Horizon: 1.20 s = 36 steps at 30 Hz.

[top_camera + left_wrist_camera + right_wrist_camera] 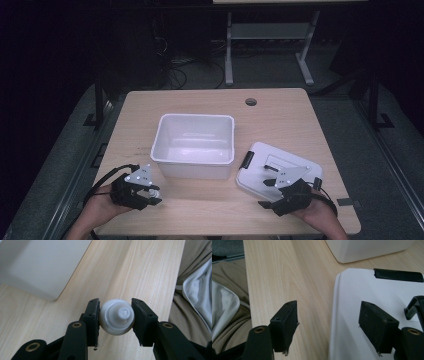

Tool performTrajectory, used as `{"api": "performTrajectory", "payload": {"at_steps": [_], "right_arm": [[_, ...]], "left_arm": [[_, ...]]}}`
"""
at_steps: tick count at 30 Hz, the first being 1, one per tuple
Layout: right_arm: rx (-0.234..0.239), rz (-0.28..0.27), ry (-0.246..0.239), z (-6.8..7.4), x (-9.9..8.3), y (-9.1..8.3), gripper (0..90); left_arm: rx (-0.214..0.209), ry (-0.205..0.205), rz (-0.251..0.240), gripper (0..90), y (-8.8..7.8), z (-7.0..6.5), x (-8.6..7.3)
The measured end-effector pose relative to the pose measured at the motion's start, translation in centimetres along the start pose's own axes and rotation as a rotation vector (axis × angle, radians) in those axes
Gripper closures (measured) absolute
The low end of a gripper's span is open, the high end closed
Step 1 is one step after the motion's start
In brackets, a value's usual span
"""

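My left gripper (pixel 115 312) is shut on a small white round bottle (pixel 117 317), cap end facing the camera, held just above the wooden table (pixel 280 115). In the high view this gripper (pixel 152 192) sits at the table's front left, near the corner of the white open bin (pixel 195 145). My right gripper (pixel 328 322) stands open over the near left edge of the white lid (pixel 372 292); nothing is between its pads. From above, the right gripper (pixel 270 192) is at the front edge of the lid (pixel 260 162), which lies flat right of the bin.
The lid carries black latches (pixel 398 275) at its ends. A cable hole (pixel 251 102) sits near the table's far edge. The person's clothing (pixel 195 290) lies past the table's near edge. A desk frame (pixel 270 45) stands on the floor beyond.
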State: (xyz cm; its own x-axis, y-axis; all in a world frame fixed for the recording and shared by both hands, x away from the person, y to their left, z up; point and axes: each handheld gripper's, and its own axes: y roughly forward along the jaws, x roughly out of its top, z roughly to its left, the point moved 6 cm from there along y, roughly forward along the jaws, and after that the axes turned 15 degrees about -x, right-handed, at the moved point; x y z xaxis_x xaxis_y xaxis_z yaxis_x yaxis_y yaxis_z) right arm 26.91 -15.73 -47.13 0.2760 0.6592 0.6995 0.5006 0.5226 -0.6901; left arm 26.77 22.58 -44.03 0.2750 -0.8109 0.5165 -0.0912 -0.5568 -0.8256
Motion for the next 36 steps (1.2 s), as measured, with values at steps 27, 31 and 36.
{"api": "performTrajectory", "payload": {"at_steps": [27, 31, 36], "right_arm": [[0.004, 0.007, -0.004, 0.1, -0.2, 0.3, 30.1], [0.005, 0.004, -0.005, 0.1, -0.1, 0.3, 30.0], [0.008, 0.004, -0.001, 0.2, -0.1, 0.3, 29.7]], "left_arm": [[0.008, 0.003, -0.004, 60.2, -2.4, -0.3, 0.3], [0.008, -0.003, -0.006, 60.2, -2.7, -0.2, 0.2], [0.014, -0.006, -0.015, 60.1, -3.1, -0.2, 0.2]]}}
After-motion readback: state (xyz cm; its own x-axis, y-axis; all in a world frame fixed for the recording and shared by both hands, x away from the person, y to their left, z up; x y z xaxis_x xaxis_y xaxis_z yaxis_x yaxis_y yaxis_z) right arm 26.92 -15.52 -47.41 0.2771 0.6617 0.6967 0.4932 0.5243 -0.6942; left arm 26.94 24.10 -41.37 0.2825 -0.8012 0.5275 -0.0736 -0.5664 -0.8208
